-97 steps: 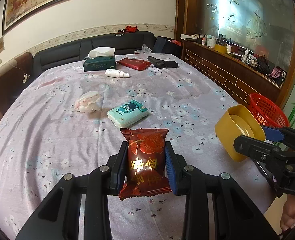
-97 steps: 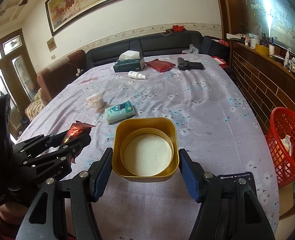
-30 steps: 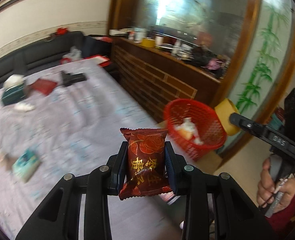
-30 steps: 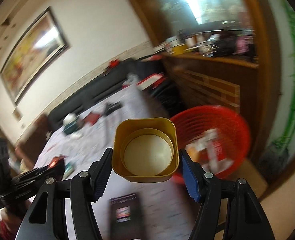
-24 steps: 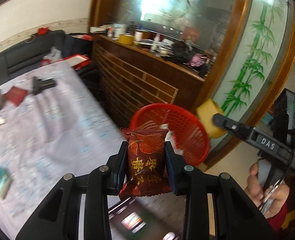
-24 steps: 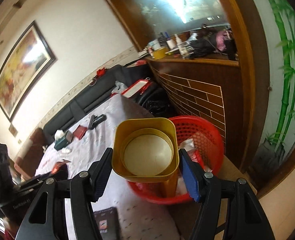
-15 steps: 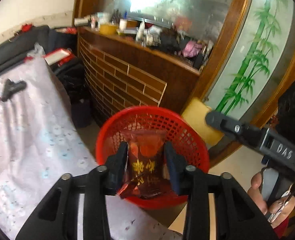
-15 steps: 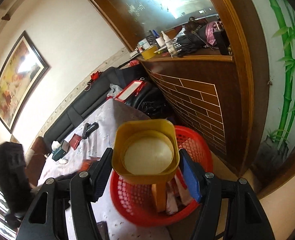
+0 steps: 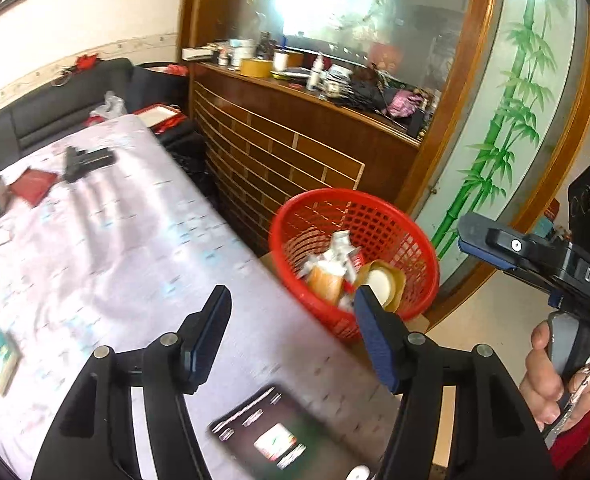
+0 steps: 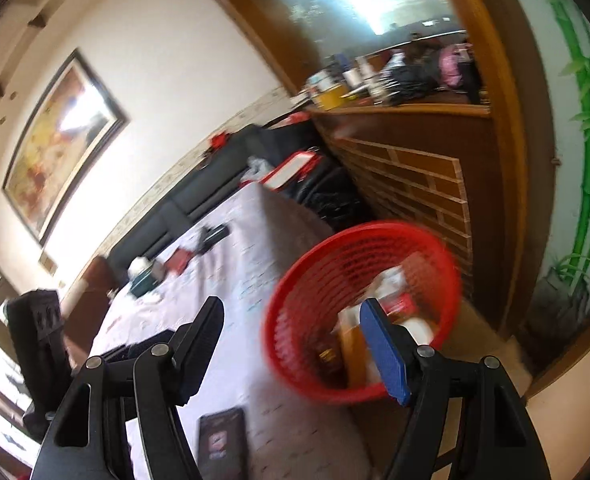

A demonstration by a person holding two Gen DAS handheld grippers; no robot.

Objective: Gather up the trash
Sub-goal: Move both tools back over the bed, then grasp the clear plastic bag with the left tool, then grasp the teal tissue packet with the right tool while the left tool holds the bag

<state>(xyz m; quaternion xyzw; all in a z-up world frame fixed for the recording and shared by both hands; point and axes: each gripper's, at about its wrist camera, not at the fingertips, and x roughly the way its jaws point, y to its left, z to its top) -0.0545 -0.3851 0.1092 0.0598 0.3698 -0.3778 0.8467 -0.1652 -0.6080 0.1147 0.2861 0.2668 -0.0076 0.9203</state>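
The long tabletop (image 9: 107,248), draped in soft pale floral cloth, runs to its near right corner, and just off that corner sits the round red plastic lattice basket (image 9: 411,236). Inside it lies the square yellow tub (image 9: 381,282) among crumpled white wrappers; the red snack packet can't be made out. A flat dark glossy packet (image 9: 271,432) lies at the near edge. The left gripper (image 9: 291,320) is spreading, nothing between its pads. The right gripper (image 10: 291,336) is widening too, empty.
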